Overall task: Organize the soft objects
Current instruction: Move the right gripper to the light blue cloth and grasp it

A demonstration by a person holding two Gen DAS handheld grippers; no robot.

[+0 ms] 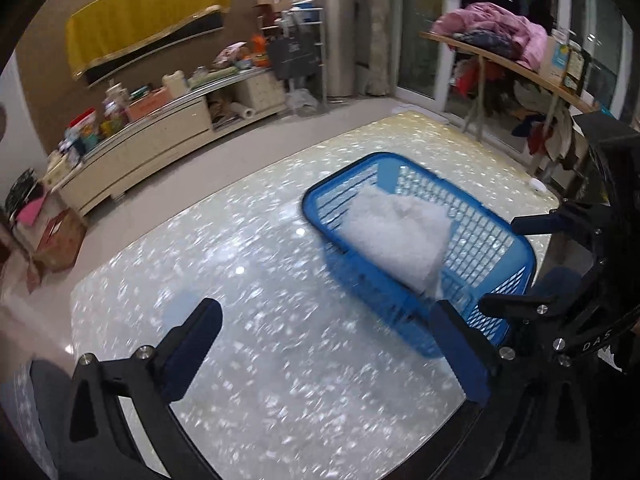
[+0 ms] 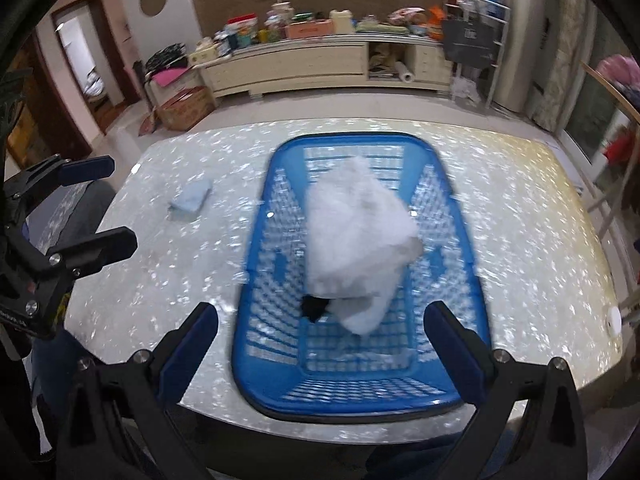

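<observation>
Where the two wrist cameras overlap, both show a large table (image 2: pixel 520 240) with a glittery, pearl-flecked top, and on it a blue plastic basket (image 2: pixel 256 280) with slatted walls. A white fluffy bundle of cloth (image 2: pixel 356 236) lies inside the basket, blurred in both views; the left view shows it resting toward the basket's near wall (image 1: pixel 396 236). Only the right view shows a small dark item (image 2: pixel 314 308) in the basket, touching the white bundle's lower edge, and a folded pale blue cloth (image 2: pixel 191 199) on the tabletop, left of the basket and apart from it. The right gripper (image 2: pixel 320 332) hangs over the basket's near end, fingers spread wide and holding nothing. The left gripper (image 1: pixel 324 336) hangs over bare tabletop beside the basket (image 1: pixel 496 240), likewise spread wide and holding nothing.
</observation>
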